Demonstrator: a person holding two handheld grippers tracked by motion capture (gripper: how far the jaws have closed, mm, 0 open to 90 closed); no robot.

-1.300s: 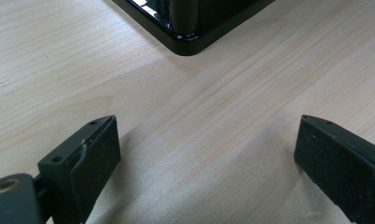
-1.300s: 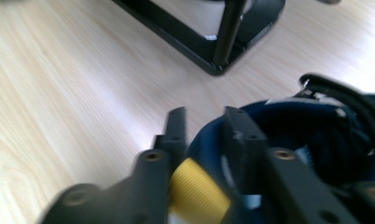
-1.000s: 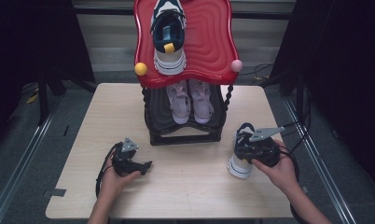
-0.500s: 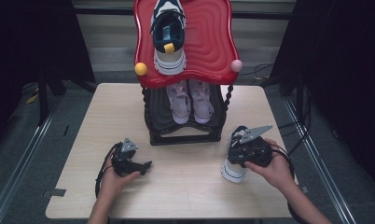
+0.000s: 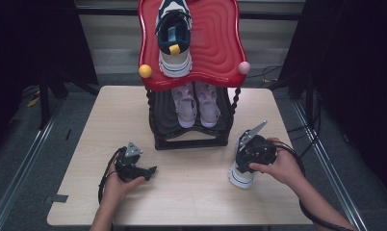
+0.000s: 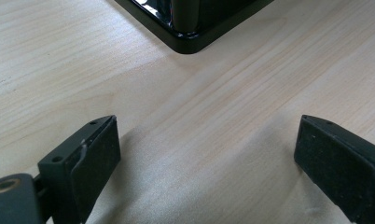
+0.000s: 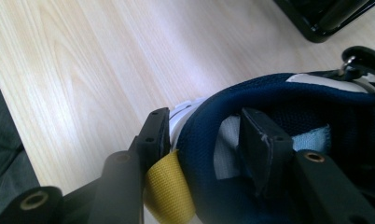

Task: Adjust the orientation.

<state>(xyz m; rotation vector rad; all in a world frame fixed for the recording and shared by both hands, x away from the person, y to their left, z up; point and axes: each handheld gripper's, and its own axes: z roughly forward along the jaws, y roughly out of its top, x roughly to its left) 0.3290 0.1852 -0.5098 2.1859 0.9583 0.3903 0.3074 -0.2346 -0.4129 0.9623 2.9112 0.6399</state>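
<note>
pale wood table (image 5: 191,192), dark room, grey floor (image 5: 18,159)

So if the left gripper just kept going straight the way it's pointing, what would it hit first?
Probably the glossy black base of the shoe rack. The left gripper hovers open over the pale wooden table, aimed at that rounded base corner, with bare wood between. If it angles down, it might touch the table first.

Two-tier shoe rack with stock, on light wood table (image 5: 191,192)

We list one black rack (image 5: 191,139) at the table's far edge: red wavy top shelf (image 5: 220,48) carrying one navy-and-white sneaker (image 5: 173,38); lower shelf holding a pale pink pair (image 5: 196,103); yellow knob (image 5: 145,71), pink knob (image 5: 244,68) at the shelf's front corners.
</note>
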